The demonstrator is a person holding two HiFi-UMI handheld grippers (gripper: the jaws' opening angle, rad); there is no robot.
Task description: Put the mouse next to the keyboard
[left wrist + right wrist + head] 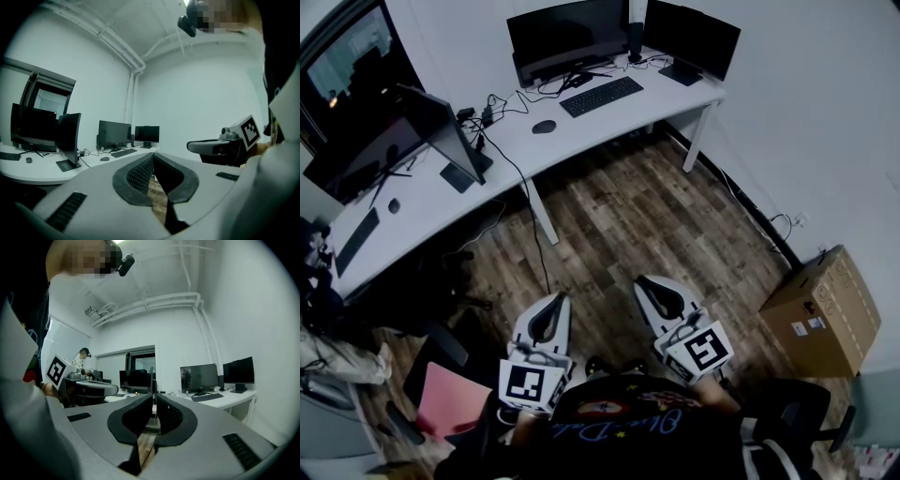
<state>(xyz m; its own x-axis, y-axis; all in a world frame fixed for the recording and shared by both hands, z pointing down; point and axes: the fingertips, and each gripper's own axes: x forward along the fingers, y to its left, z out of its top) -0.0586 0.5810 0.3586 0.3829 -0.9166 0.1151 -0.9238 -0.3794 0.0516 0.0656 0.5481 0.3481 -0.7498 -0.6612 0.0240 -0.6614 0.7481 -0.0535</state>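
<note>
A dark mouse [544, 127] lies on the white desk [581, 131], a short way left of the black keyboard [600, 96] that sits before a wide monitor [567, 37]. Both grippers hover over the wooden floor, far from the desk and close to my body. My left gripper [549, 302] is shut and holds nothing, and so is my right gripper [652, 285]. In the left gripper view the jaws [152, 157] meet at their tips, with the mouse [105, 159] and keyboard [123, 152] small in the distance. From the right gripper [154, 397], the keyboard [210, 397] shows to the right.
The desk curves round to the left, where a second keyboard [356, 239], a second mouse [394, 205] and more monitors [441, 131] stand. A desk leg [542, 211] and a hanging cable come down to the floor. At the right stands a cardboard box [820, 309]. A chair base [441, 347] is near my left.
</note>
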